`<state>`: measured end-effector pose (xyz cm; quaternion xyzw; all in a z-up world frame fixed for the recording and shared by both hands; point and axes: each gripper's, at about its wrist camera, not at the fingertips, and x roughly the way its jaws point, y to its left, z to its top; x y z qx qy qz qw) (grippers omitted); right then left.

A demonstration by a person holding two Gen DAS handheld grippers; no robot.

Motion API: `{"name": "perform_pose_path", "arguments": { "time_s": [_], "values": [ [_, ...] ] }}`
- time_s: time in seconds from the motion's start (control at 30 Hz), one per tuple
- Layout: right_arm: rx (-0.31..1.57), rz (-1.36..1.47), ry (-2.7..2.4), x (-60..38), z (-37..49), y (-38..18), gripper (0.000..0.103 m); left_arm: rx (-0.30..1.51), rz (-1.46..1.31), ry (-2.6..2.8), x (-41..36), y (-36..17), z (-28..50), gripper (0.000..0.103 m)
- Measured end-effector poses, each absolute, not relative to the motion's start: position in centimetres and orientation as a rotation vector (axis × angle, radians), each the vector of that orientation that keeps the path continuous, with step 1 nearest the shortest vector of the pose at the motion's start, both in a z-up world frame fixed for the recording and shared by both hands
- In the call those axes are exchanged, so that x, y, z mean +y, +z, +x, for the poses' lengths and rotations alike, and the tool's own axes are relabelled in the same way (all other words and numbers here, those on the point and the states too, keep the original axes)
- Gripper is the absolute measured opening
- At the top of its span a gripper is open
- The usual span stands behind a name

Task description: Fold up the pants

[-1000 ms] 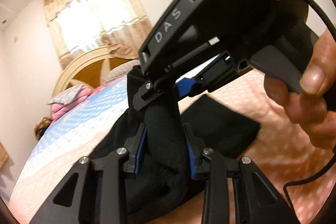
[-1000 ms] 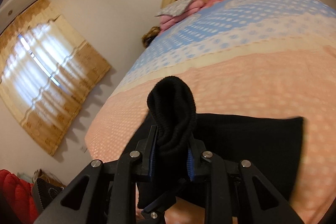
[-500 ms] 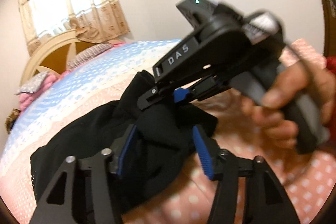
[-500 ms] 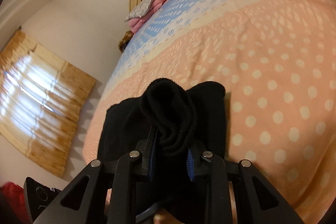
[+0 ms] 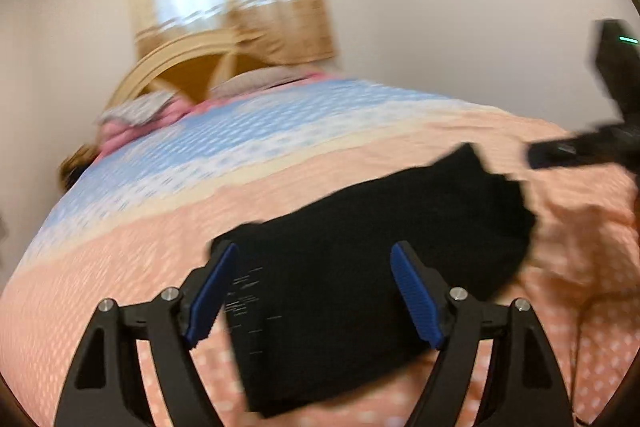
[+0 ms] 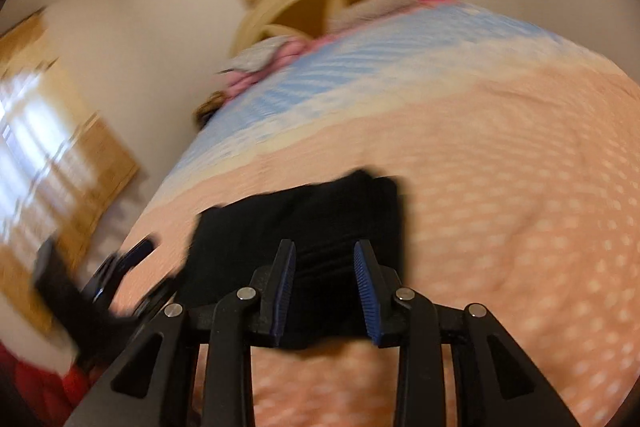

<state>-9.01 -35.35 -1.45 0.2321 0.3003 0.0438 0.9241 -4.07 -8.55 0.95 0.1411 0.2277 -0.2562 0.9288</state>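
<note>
The black pants point(image 5: 372, 267) lie folded into a compact, roughly rectangular bundle on the bed point(image 5: 120, 267), directly ahead of and just below the left hand-held gripper point(image 5: 316, 291), whose blue-padded fingers stand wide apart with nothing between them, so it is released. In the left wrist view the bundle's long axis runs from the near lower left up toward the far right, where a loose corner of cloth pokes out past the neat edge. The right hand-held gripper point(image 6: 325, 287) also hangs over the pants point(image 6: 304, 227), its ribbed pads parted by a narrower gap, and no fabric looks pinched in it (the blur makes that hard to settle, but it reads as let go). Both grippers are near the bundle; the left seems the closer to its near short end, the right to the side by the untidy corner. The pants look like a soft, matte knit, thick where layered, likely to slump rather than hold a crease. The bedspread is peach with pale dots, giving way to a blue band toward the headboard point(image 5: 188, 67). The fold looks nearly finished, perhaps needing only that corner smoothed.
</note>
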Motion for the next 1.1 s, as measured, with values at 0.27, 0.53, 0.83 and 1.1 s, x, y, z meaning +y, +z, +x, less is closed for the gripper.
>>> {"name": "perform_pose_path", "arguments": {
  "time_s": [0.27,0.53,0.83,1.1],
  "values": [
    [0.724,0.308,0.196,-27.5,-4.9,-2.9,0.032,0.64,0.231,-0.46,-5.4,-4.1,-0.7,0.081],
    [0.699,0.652,0.085,-35.9,-9.6,-7.3,0.03,0.741,0.12,-0.473,-4.4,-4.8,-0.8,0.086],
    [0.574,0.406,-0.094,-33.7,-10.0,-1.3,0.032,0.665,0.147,-0.441,-0.6,-1.3,-1.0,0.086],
    [0.67,0.168,0.251,-21.8,0.8,-0.3,0.032,0.797,0.018,-0.386,-0.9,-5.3,3.7,0.082]
  ]
}}
